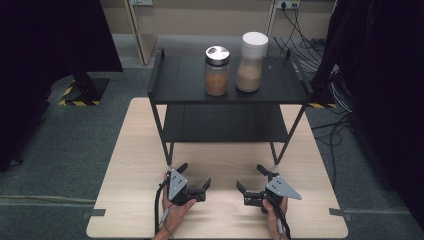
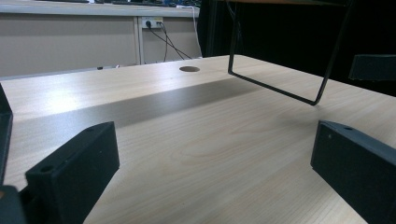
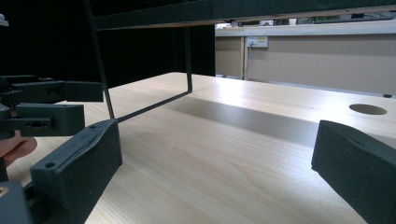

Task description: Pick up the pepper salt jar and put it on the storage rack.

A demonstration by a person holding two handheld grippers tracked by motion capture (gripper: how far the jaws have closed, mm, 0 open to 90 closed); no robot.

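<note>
Two jars stand on the top of a black two-tier shelf (image 1: 190, 90): a metal-lidded jar of orange-brown powder (image 1: 217, 71) and, right of it, a white-capped jar of pale powder (image 1: 250, 62). My left gripper (image 1: 195, 176) rests open on the wooden table (image 1: 135, 150) in front of the shelf, jaws wide apart with nothing between them. My right gripper (image 1: 250, 177) mirrors it, also open and empty. In the right gripper view the left gripper (image 3: 56, 105) shows at the left edge. The shelf's thin leg frame (image 2: 280, 88) crosses the left gripper view.
The shelf's lower tier (image 1: 225, 125) is bare. Round cable holes sit in the tabletop (image 2: 189, 69) (image 3: 367, 109). Black curtains hang on both sides, and cables (image 1: 305, 45) lie on the floor at the back right. Grey carpet surrounds the table.
</note>
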